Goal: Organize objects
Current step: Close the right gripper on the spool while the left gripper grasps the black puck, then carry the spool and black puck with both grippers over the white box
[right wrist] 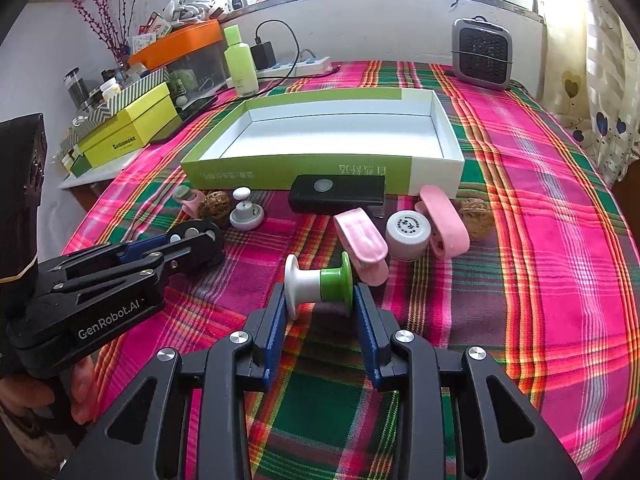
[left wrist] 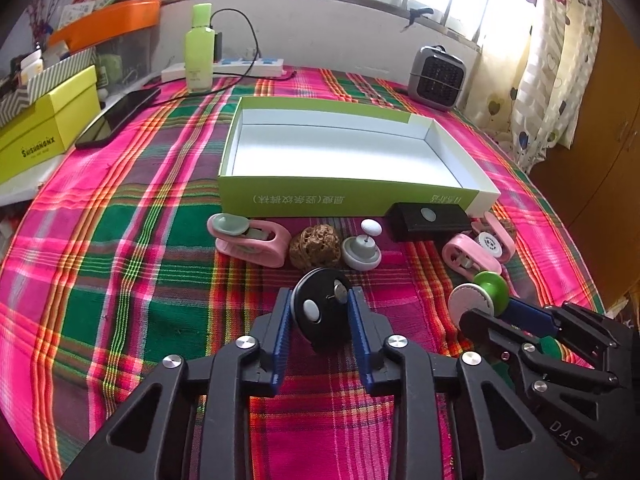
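Left gripper point(left wrist: 320, 312) clamped on a round black disc point(left wrist: 320, 312) with a white oval button, blue ribbed pads touching both sides. Right gripper point(right wrist: 320, 304) pinched on a white-and-green spool point(right wrist: 318, 282), pads on its two flanges, spool lying sideways.

Ahead of the grippers, counted: three pink plastic clips point(right wrist: 362, 246), two wrinkled walnuts point(left wrist: 316, 246), one grey-and-white knob point(left wrist: 362, 250), one black rectangular bar point(right wrist: 338, 194), one small grey round cap point(right wrist: 408, 234).

Beyond those, one open green-and-white cardboard box point(left wrist: 300, 196), shallow, white inside, nothing in it.

All on a pink-green plaid tablecloth point(right wrist: 540, 260), woven. Far behind: green bottle point(left wrist: 199, 48), power strip point(left wrist: 240, 66), grey fan heater point(right wrist: 482, 54), window, patterned curtain point(left wrist: 552, 60).
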Action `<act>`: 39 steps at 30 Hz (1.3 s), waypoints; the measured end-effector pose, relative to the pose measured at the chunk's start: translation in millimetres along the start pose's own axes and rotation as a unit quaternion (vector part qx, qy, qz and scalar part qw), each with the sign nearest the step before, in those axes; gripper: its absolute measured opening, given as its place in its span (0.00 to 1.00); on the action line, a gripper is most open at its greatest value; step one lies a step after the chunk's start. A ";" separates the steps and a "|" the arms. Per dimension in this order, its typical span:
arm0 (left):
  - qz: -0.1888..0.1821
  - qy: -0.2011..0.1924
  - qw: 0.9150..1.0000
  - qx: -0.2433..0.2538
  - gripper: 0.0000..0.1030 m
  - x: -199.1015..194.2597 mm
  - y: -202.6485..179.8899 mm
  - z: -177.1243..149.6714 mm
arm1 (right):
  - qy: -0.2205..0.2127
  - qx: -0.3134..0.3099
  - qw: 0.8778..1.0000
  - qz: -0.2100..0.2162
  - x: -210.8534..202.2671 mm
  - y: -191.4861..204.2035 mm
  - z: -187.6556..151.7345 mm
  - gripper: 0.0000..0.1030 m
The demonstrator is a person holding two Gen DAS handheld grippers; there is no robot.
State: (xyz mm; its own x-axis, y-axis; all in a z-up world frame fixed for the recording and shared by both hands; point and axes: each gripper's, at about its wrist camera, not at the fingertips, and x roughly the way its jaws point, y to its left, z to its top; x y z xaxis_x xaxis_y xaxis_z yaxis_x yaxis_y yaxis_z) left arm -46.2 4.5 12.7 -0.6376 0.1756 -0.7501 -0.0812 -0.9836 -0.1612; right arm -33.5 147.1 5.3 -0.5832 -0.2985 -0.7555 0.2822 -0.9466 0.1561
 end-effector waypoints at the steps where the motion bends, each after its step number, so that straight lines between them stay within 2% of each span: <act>1: 0.001 0.000 1.000 -0.001 0.24 -0.3 0.4 -0.3 | 0.000 -0.001 1.000 0.000 0.3 -0.1 0.2 0.33; 13: -0.001 -0.003 1.000 -0.023 0.24 -5.1 8.6 -6.7 | 0.005 -0.011 1.000 0.011 1.9 5.3 1.0 0.33; 18: 0.001 -0.006 1.000 -0.013 0.24 -8.6 6.9 -9.1 | -0.005 -0.013 1.000 0.013 -1.8 10.3 -1.5 0.33; 29: -0.001 -0.017 1.000 0.007 0.24 -16.5 5.7 -11.8 | -0.017 -0.009 1.000 -0.011 -9.3 16.8 -2.2 0.33; 39: -0.003 -0.028 1.000 0.010 0.24 -22.0 3.4 -2.7 | -0.024 -0.013 1.000 -0.001 -10.8 17.2 5.3 0.33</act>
State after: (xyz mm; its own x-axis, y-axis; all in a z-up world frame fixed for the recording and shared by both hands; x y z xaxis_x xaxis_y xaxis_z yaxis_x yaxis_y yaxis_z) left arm -30.3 -2.6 26.9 -0.6790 0.1785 -0.7121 -0.1001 -0.9834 -0.1511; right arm -26.4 133.4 19.5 -0.6192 -0.3035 -0.7242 0.3005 -0.9437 0.1384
